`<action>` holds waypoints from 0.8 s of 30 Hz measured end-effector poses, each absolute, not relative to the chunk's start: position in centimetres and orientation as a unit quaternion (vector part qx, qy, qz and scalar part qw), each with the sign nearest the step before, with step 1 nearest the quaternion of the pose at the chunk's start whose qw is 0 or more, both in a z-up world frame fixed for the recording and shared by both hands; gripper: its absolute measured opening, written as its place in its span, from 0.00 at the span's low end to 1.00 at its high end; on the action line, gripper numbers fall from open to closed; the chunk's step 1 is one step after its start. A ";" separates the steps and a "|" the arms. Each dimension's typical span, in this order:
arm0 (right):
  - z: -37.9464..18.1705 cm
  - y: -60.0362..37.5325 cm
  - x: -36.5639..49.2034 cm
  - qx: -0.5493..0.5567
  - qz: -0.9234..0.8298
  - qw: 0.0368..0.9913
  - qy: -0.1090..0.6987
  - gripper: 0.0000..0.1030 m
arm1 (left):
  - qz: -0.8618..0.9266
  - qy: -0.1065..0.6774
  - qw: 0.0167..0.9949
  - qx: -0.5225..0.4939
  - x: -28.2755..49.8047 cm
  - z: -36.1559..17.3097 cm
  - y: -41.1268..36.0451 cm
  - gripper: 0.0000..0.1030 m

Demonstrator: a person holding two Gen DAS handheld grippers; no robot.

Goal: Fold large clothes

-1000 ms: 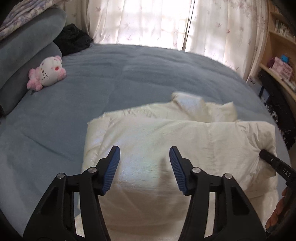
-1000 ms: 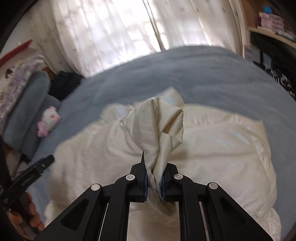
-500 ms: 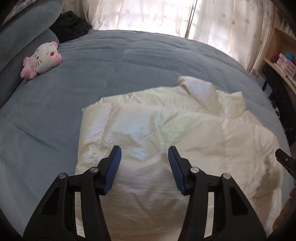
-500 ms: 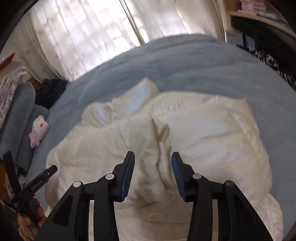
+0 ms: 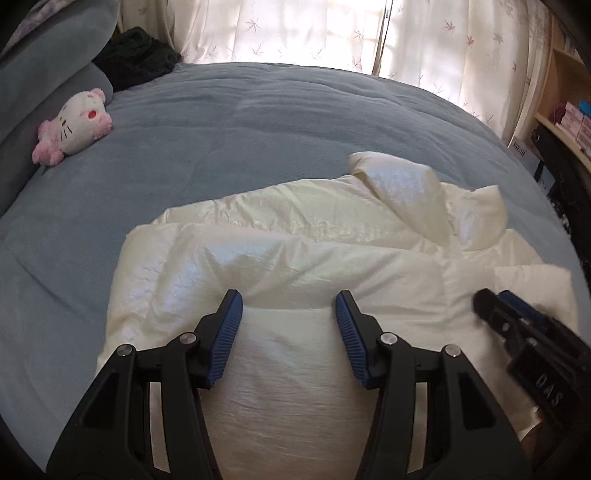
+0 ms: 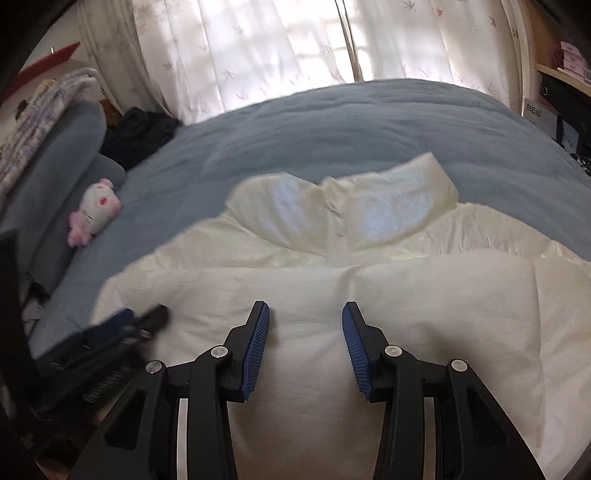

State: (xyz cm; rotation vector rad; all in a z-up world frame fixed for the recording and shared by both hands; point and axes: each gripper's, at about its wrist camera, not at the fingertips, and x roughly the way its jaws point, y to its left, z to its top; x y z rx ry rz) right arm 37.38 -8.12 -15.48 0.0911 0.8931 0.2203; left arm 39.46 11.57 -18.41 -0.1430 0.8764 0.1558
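You have one cream puffy jacket (image 5: pixel 295 266) lying partly folded on the blue bed (image 5: pixel 229 122), one pink-and-white plush toy (image 5: pixel 74 125) near the pillows, and two grippers. Your left gripper (image 5: pixel 289 314) tilts downward over the jacket, fingers apart and empty. Your right gripper (image 6: pixel 306 325) angles down likewise; its jaws have just been opening, nothing between them. The jacket's collar (image 6: pixel 369 206) points toward the curtains.

Place: a home bedroom.
Bed: a wide blue bedspread (image 5: pixel 258 122) fills the view.
Window: sheer leaf-print curtains (image 5: pixel 295 29), backlit.
Toy: 1 pink-and-white plush cat (image 5: pixel 74 125) by grey pillows (image 5: pixel 44 66).
Shelves: wooden shelf (image 5: pixel 565 122) with boxes.
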 end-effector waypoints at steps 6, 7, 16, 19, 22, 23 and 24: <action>-16.9 -14.6 36.9 0.053 0.112 0.901 0.416 0.15 | 0.072 0.409 0.906 -0.079 40.0 -19.9 14.0 0.48; -17.1 -15.2 37.0 0.063 0.112 0.900 0.416 0.14 | 0.068 0.410 0.905 -0.087 40.1 -20.2 14.3 0.48; -19.0 -16.6 37.2 0.090 0.115 0.900 0.410 0.14 | 0.060 0.400 0.910 -0.088 40.4 -21.8 14.9 0.49; -18.8 -16.3 37.2 0.086 0.111 0.899 0.414 0.14 | 0.058 0.402 0.909 -0.092 40.5 -22.0 15.1 0.49; -18.5 -16.0 37.3 0.081 0.102 0.894 0.429 0.14 | 0.062 0.409 0.906 -0.090 40.4 -21.7 15.0 0.49; -18.2 -16.0 37.4 0.082 0.097 0.891 0.435 0.14 | 0.064 0.413 0.904 -0.089 40.4 -21.5 15.0 0.49; -17.8 -15.8 37.4 0.083 0.092 0.889 0.440 0.15 | 0.067 0.417 0.902 -0.088 40.3 -21.2 14.9 0.49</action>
